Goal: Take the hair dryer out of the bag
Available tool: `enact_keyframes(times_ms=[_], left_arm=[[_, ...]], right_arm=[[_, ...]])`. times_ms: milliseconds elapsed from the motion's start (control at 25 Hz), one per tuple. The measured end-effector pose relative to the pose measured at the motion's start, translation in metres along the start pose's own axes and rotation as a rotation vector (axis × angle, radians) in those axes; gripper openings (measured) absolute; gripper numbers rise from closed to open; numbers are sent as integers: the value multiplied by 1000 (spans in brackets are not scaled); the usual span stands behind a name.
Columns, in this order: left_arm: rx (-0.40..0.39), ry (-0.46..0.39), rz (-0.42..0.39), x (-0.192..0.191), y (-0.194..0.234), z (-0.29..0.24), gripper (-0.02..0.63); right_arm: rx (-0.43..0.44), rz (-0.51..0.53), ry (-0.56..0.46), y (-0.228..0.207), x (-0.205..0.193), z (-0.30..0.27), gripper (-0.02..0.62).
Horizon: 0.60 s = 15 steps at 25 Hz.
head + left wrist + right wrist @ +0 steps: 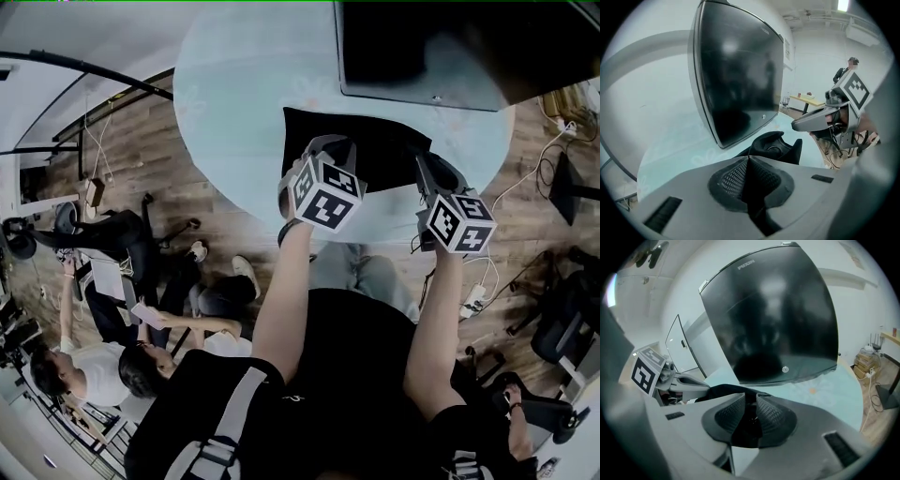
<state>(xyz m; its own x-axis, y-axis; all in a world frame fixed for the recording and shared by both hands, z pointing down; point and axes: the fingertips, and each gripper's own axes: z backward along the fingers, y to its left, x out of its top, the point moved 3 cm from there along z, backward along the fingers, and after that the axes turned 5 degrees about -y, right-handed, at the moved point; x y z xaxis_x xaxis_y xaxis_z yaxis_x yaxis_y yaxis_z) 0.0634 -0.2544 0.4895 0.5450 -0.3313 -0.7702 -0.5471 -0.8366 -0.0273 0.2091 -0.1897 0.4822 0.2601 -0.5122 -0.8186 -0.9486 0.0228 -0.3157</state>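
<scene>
- Left gripper (748, 159): jaws closed together, pads meeting along one line. Black cloth runs right up to the tips. Cannot tell whether a fold is pinched.
- Right gripper (751, 395): jaws apart, with a clear gap between the ribbed pads. Dark cloth shows in and beyond the gap, and the pads are not pressing on it.
- Soft black fabric bag (375, 150): lies on the worktop, its near edge under both grippers. The left gripper is at its left corner and the right gripper at its right side. Its mouth stands open toward the left gripper.
- Hair dryer: not identifiable for certain. A dark round ring (774, 149) inside the bag's mouth may be part of it.
- Round pale blue-green worktop (234, 84): carries the bag near its front edge.
- Large black flat screen with grey frame (422, 42): on the same worktop, just behind the bag.
</scene>
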Motion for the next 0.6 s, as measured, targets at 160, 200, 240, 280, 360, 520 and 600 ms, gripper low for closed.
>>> enact_keyframes(times_ms=[160,200,240,280,360,520,600], left_arm=[[17,-5,20,-8,7,7,12],[19,-5,22,-9,7,9,12],[22,-6,22,-9,6,10,12],[23,-9,21,-9,5,11,12],[20,-18,16,-8,3,12,12],[8,-31,12,-7,-1,13,12],[-2,-34,5,-5,-2,11,12]], right_arm=[[-13,-1,34,2,-12,-3,81],[-13,-3,43,3,-14,-3,81],[-13,-6,50,3,-16,-3,81],[-14,-9,57,2,-18,-3,81],[-14,-14,74,3,-22,-4,81],[39,-14,150,11,-37,-9,81],[53,-7,169,14,-39,-13,81]])
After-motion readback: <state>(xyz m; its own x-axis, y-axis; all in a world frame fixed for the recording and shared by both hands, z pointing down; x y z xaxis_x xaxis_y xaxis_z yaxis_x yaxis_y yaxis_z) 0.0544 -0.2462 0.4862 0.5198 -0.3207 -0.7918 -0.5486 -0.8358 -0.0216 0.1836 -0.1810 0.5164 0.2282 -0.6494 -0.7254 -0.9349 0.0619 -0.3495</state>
